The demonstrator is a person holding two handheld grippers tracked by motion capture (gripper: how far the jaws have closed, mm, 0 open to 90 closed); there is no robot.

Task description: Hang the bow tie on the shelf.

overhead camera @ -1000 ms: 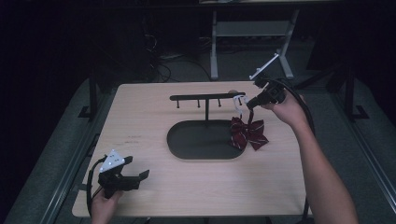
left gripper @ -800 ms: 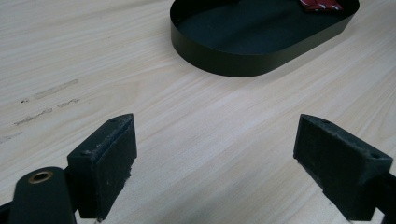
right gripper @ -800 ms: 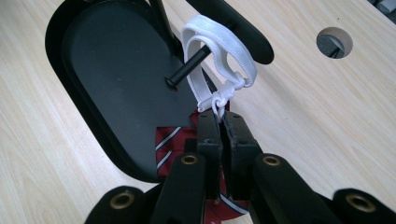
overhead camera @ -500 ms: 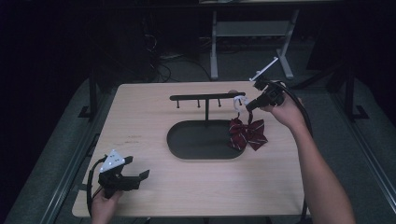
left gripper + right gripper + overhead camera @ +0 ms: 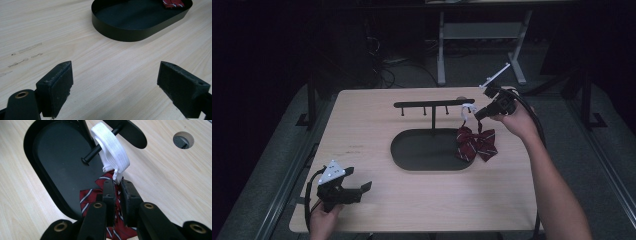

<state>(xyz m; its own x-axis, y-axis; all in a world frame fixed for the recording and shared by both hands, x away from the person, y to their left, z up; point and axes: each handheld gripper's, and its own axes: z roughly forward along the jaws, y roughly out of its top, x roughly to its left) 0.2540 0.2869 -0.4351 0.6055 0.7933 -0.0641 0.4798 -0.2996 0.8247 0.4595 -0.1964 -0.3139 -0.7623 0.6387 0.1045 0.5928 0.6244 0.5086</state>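
Observation:
A dark red striped bow tie [image 5: 476,142] [image 5: 92,192] hangs by its white elastic strap [image 5: 467,109] [image 5: 112,150], which is looped over the end peg [image 5: 96,151] of a black rack [image 5: 432,104]. The rack stands in an oval black tray [image 5: 422,150] [image 5: 55,157]. My right gripper [image 5: 477,114] [image 5: 117,183] is at the strap's lower end. Its jaws have just been opening, and a narrow gap shows with the strap's tip and red cloth between them. My left gripper [image 5: 364,187] [image 5: 116,75] rests open near the table's front left corner, with nothing between its jaws.
The tray's wall [image 5: 130,32] lies ahead of the left gripper, with the bow tie [image 5: 172,3] at its far end. A round hole [image 5: 183,140] pierces the tabletop behind the rack. A white-legged stand [image 5: 477,30] is on the floor beyond the table.
The right hand has shifted only slightly beside the rack's end. The bow tie hangs in the same place. The left gripper has stayed still.

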